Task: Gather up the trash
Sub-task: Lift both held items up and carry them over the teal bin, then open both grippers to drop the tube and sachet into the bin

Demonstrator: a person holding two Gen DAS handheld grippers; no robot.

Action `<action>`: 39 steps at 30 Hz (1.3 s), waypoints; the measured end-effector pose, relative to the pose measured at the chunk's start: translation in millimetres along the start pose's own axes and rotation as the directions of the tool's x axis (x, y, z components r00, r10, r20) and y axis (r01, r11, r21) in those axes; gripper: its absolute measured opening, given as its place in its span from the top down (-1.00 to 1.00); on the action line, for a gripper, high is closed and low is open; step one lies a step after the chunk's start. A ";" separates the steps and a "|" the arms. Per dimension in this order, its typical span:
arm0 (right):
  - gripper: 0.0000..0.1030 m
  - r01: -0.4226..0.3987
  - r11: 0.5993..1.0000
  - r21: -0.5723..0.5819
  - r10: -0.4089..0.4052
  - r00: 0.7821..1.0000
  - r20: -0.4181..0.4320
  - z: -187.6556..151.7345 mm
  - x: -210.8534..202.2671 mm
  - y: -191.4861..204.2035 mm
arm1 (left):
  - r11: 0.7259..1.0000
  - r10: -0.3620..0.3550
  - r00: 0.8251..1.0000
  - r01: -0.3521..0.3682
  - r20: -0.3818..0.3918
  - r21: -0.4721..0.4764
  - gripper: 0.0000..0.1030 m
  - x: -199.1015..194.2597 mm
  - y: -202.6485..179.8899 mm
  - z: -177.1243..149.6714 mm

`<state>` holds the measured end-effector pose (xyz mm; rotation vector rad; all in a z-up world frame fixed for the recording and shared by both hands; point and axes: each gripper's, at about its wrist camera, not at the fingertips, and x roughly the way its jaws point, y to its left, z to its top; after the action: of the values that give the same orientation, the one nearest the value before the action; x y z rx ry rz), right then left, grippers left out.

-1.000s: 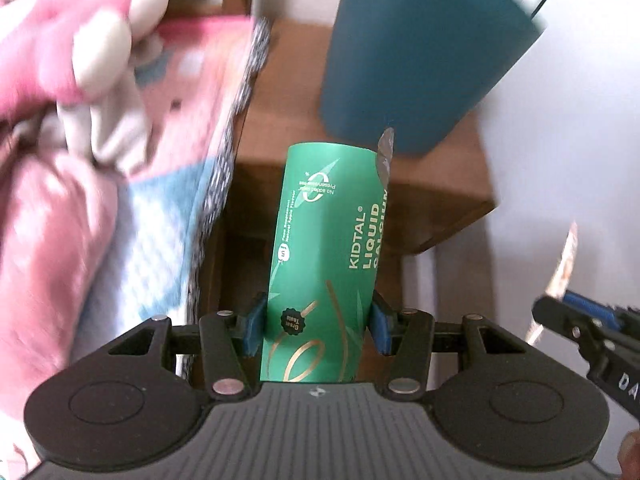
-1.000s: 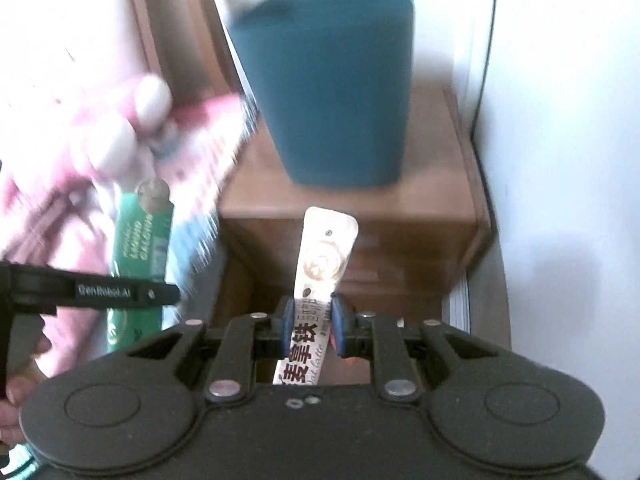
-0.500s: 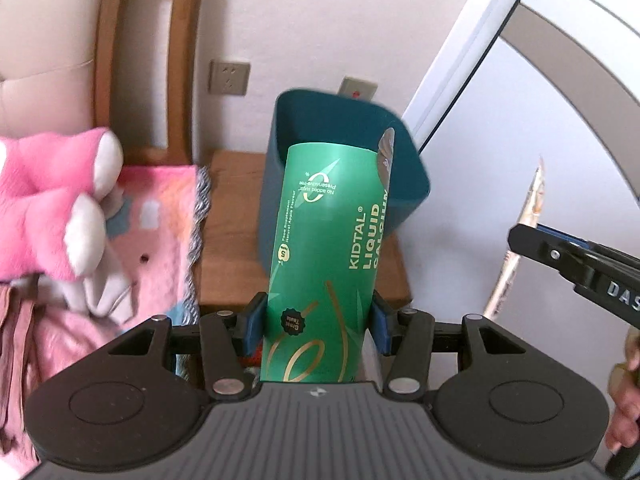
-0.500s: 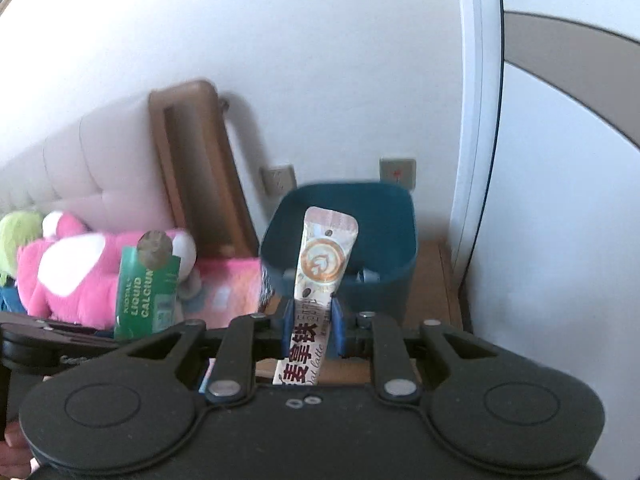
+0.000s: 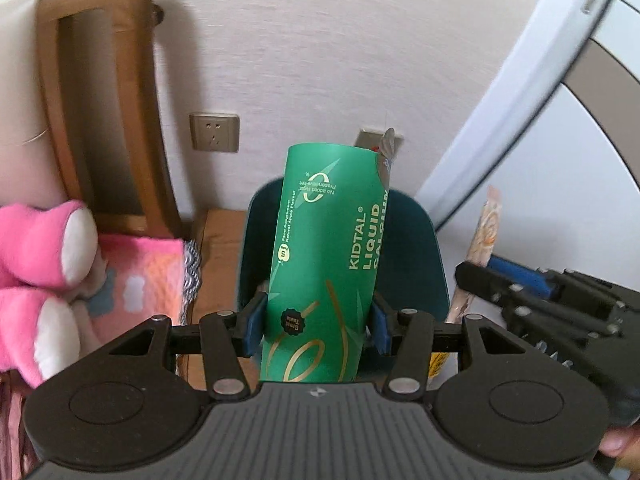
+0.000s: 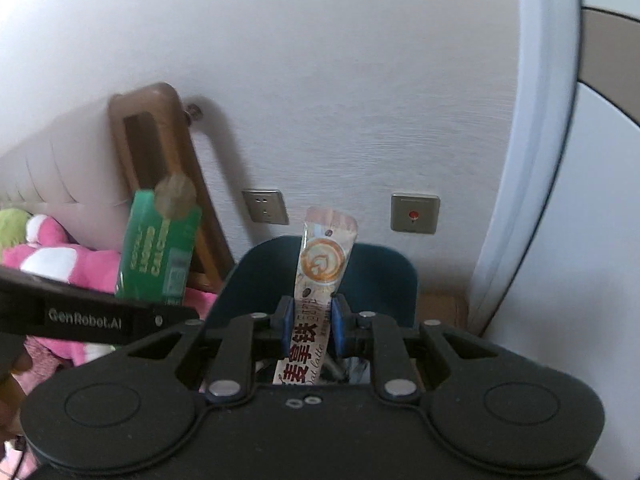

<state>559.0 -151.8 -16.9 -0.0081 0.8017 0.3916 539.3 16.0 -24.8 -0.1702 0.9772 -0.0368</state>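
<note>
My left gripper (image 5: pixel 316 322) is shut on a green Kidtal liquid calcium box (image 5: pixel 328 256), held upright with its torn foil flap at the top. My right gripper (image 6: pixel 312 326) is shut on a slim oat latte sachet (image 6: pixel 322 264), which also stands upright. Both items hang just above and in front of the dark teal trash bin (image 5: pixel 416 264) (image 6: pixel 384 276) on the wooden nightstand. From the right wrist the green box (image 6: pixel 158 248) and the left gripper's finger show at the left. From the left wrist the sachet (image 5: pixel 482 240) and the right gripper show at the right.
The wooden nightstand (image 5: pixel 218 240) stands against a white wall with two wall sockets (image 6: pixel 266 206). A wooden headboard post (image 5: pixel 104 100), pink plush toy (image 5: pixel 44 256) and pink blanket (image 5: pixel 140 272) lie left. A white wardrobe door (image 6: pixel 532 160) rises at the right.
Both grippers have risen and pulled back, still holding their items. The bin's side filled the view before; now its open rim sits below the box and the sachet.
</note>
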 end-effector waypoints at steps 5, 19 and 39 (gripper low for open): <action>0.64 -0.032 0.998 -0.046 0.027 0.994 -0.106 10.2 54.9 -7.9 | 0.999 0.036 0.997 -0.038 -0.069 -0.028 0.01 55.7 -5.8 26.8; 0.64 -0.089 0.987 -0.135 0.034 0.930 -0.365 -38.4 152.3 -14.9 | 0.991 0.123 0.938 -0.130 -0.325 -0.002 0.01 186.3 -2.9 24.9; 0.44 -0.145 0.972 -0.185 0.055 0.906 -0.420 -45.9 167.4 -1.8 | 0.991 0.126 0.905 -0.133 -0.407 0.011 -0.16 218.0 -2.6 17.5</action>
<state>632.7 -103.9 -166.5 -0.2586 1.1787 0.5846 675.9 -7.9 -193.9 -0.1144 1.4052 0.0611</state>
